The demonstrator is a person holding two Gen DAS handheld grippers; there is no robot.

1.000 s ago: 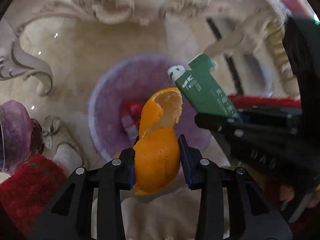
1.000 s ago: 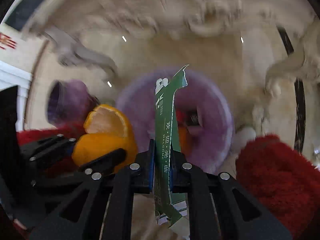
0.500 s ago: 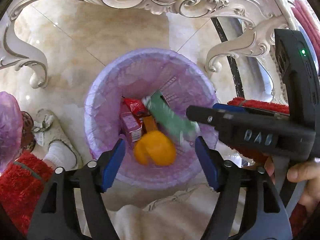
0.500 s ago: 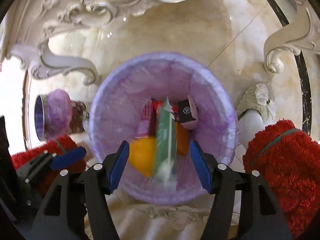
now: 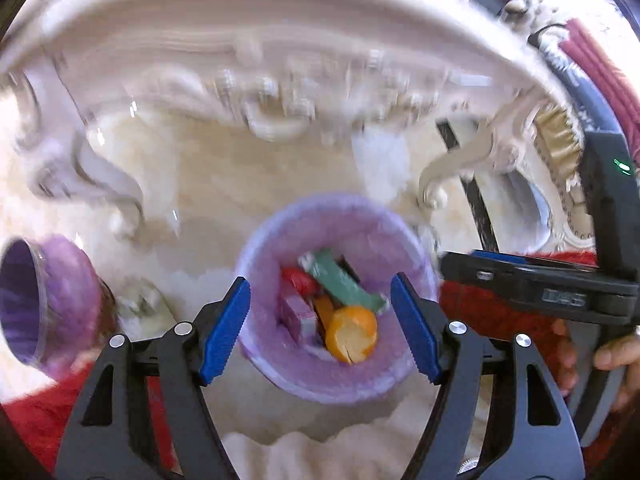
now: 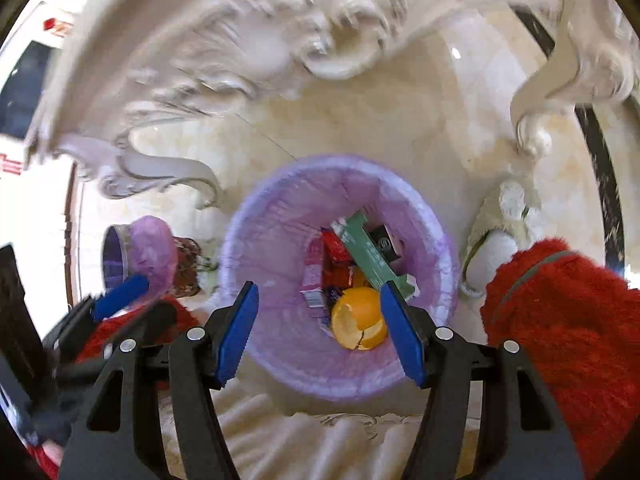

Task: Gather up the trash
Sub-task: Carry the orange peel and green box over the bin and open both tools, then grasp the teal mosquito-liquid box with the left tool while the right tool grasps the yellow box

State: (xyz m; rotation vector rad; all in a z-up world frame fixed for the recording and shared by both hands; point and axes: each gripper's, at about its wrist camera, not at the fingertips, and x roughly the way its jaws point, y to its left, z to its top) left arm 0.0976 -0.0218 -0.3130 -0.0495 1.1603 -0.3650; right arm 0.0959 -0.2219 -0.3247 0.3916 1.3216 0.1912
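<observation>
Glossy marble floor, lined bin (image 6: 432, 240) at frame centre holding orange peel (image 6: 360, 318) and green packet (image 6: 370, 258); left gripper (image 5: 320, 320) and right gripper (image 6: 318, 326) spread, empty; risk: either gripper clipping the bin's rim and tipping it.

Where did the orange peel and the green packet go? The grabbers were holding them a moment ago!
Both got dropped. The left gripper let go of the orange peel, the right gripper released the green packet; both now lie in the purple bin. Both jaws have just been opening and stand empty. The bin stayed put.
</observation>
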